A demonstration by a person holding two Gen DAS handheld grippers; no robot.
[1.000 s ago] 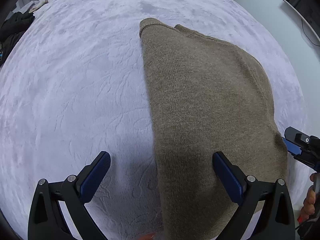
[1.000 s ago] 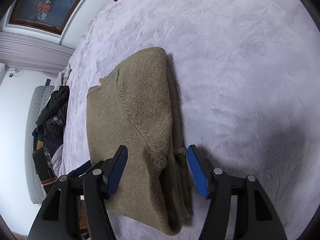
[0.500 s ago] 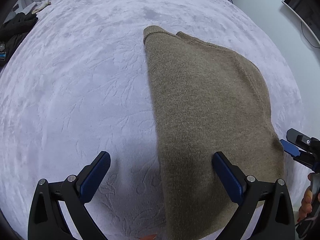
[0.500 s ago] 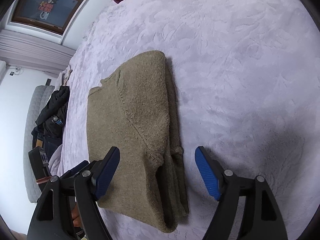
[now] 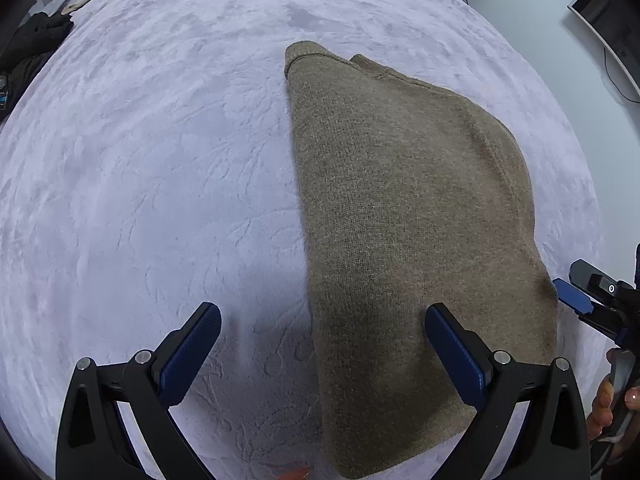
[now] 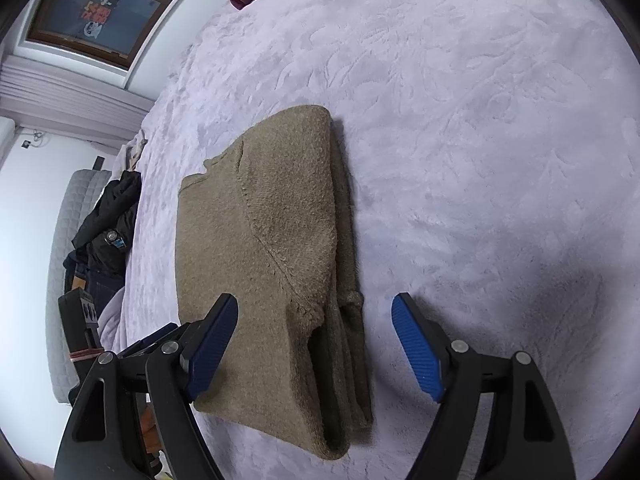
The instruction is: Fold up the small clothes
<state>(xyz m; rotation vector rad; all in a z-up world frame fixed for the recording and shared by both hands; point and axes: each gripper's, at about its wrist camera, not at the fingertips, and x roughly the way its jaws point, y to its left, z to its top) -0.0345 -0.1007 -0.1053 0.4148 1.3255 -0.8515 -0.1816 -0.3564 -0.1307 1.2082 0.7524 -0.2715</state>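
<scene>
Folded sweater (image 6: 276, 240) on bedspread (image 5: 160, 160): soft, thick, limp; grab stacked near edge; left gripper (image 5: 322, 350) released; right gripper (image 6: 314, 336) just widened, empty.

Two close wrist views, angled down, sharing the folded sweater (image 5: 412, 216).

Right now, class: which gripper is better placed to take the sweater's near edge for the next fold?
Probably right: the open right gripper straddles the sweater's layered edge, whereas the left gripper straddles one side edge.
</scene>
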